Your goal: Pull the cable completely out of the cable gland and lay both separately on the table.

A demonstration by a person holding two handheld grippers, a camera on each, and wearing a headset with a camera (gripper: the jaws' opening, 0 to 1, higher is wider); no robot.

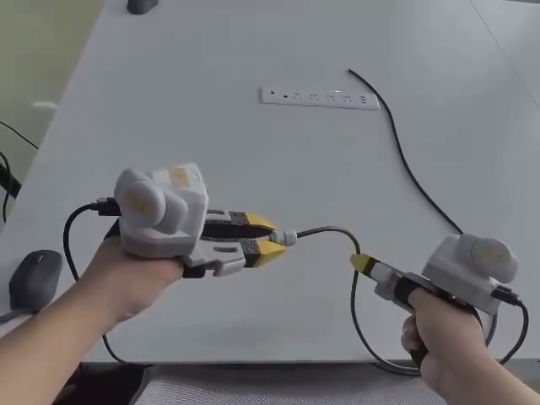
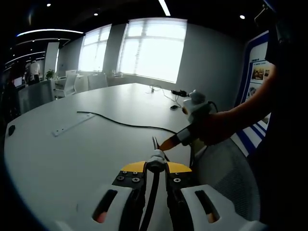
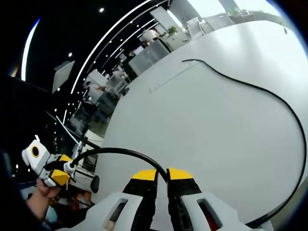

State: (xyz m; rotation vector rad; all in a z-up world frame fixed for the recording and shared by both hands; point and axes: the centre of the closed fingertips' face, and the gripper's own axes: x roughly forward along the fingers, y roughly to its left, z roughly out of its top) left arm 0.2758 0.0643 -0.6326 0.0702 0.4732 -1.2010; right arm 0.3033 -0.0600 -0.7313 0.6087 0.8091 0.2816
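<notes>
You have the cable gland (image 1: 287, 239) pinched at the tips of your left tool (image 1: 268, 238), jaws narrow around it, held in the air above the near part of the counter (image 1: 253, 152). Your right tool (image 1: 363, 263) sits at about 4 o'clock from the gland in the head view. It is clamped on the cable (image 1: 329, 230), with a short slack arc between the two tools.

Draw the right tool away along the gland's own axis, toward 3 o'clock, not down toward 5. The arc has to straighten before any pull reaches the gland. Brace the left tool and grip the gland body firmly so it cannot twist out. One stroke probably won't clear it, so expect to regrip the cable close to the gland and pull again.

In the left gripper view a dark length runs back between the jaws behind the gland. It looks like cable that has yet to come through, so see that it slides freely and does not catch on the jaws.

The gland is small, pale grey-white and rounded. The cable is thin, black and limp, and past the right tool it loops down toward the counter's near edge at 6 o'clock. Don't mistake it for the black cord (image 1: 405, 160) of the white power strip (image 1: 319, 97) at 12 o'clock.
</notes>
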